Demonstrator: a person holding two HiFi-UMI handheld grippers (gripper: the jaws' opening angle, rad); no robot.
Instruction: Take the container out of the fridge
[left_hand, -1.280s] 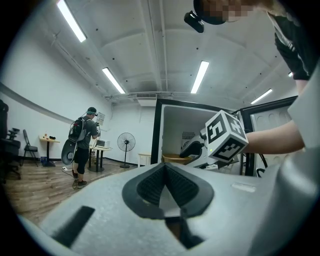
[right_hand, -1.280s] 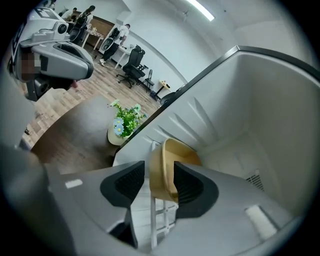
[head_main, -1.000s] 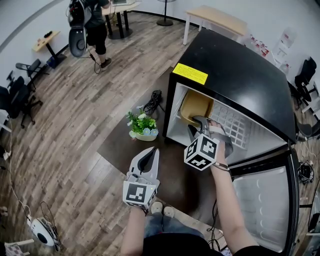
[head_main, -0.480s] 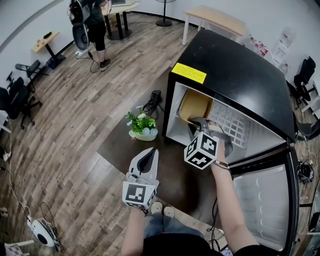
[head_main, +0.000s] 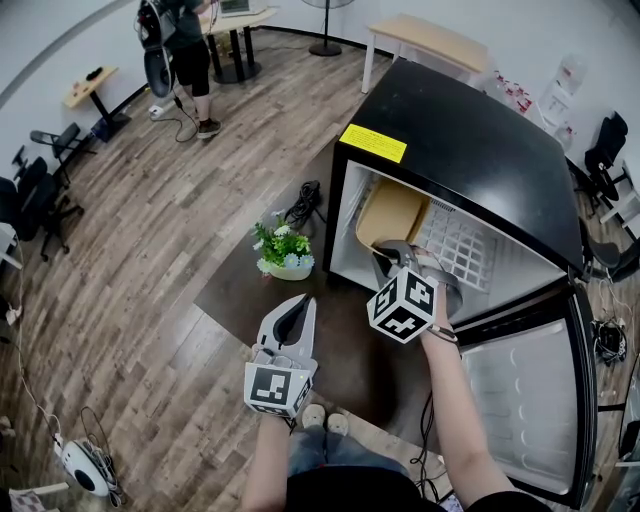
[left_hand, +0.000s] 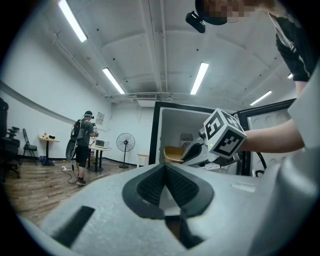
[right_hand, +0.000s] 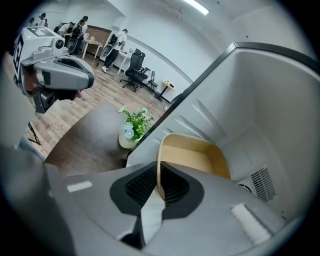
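A tan open container lies tilted in the left part of the black mini fridge, whose door hangs open to the right. My right gripper reaches into the fridge. Its jaws have just been closing, and the container's near rim is now pinched between the pads. My left gripper hangs level in front of the fridge over the dark mat, shut and holding nothing. In the left gripper view the container shows behind the right gripper's marker cube.
A white wire shelf lies to the right of the container. A potted plant and a coiled cable sit on the floor left of the fridge. A person stands by a desk far back.
The right gripper's jaws have drawn together on the container's rim while the hand stayed at the fridge opening. The left gripper has kept still. The person at the back shifted a little.
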